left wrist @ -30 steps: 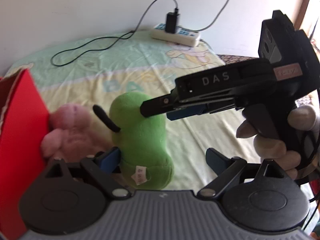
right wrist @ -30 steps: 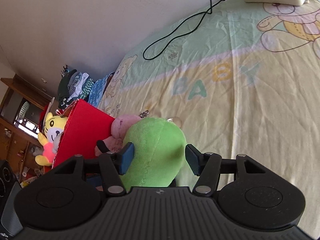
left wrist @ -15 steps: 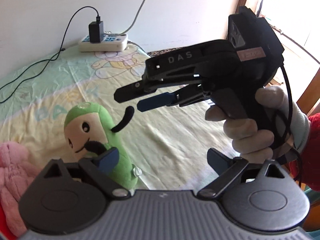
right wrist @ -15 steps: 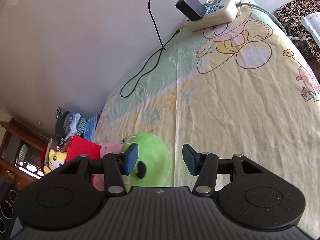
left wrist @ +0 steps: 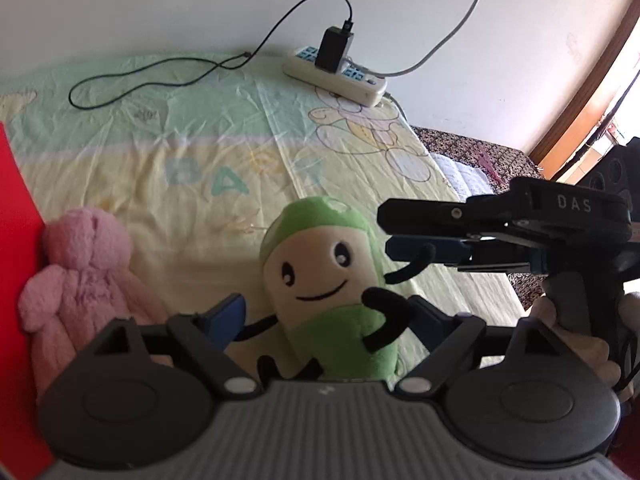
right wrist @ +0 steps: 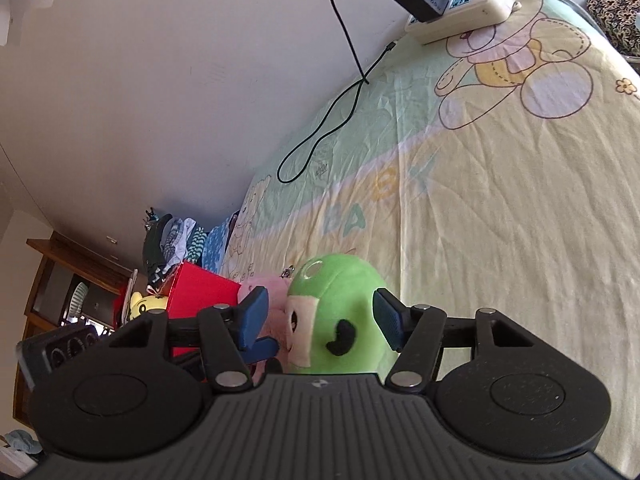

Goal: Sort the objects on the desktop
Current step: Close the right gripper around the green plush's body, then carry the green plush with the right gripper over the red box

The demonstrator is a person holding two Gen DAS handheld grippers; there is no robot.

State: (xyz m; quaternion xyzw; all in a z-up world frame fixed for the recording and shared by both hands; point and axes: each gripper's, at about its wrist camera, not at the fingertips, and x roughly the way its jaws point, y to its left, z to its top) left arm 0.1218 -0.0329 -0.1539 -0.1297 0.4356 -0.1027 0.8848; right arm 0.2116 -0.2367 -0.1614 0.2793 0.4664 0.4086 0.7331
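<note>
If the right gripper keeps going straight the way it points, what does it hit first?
Most likely the green plush toy: it sits between the open right gripper fingers, close ahead, though exact depth is unclear.

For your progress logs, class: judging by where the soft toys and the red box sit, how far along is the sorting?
Done: a yellow plush seems to sit in the red box. In hand: nothing gripped yet; the left gripper and right gripper are both open around the green plush. Left: the green plush and the pink plush still lie on the sheet.
</note>
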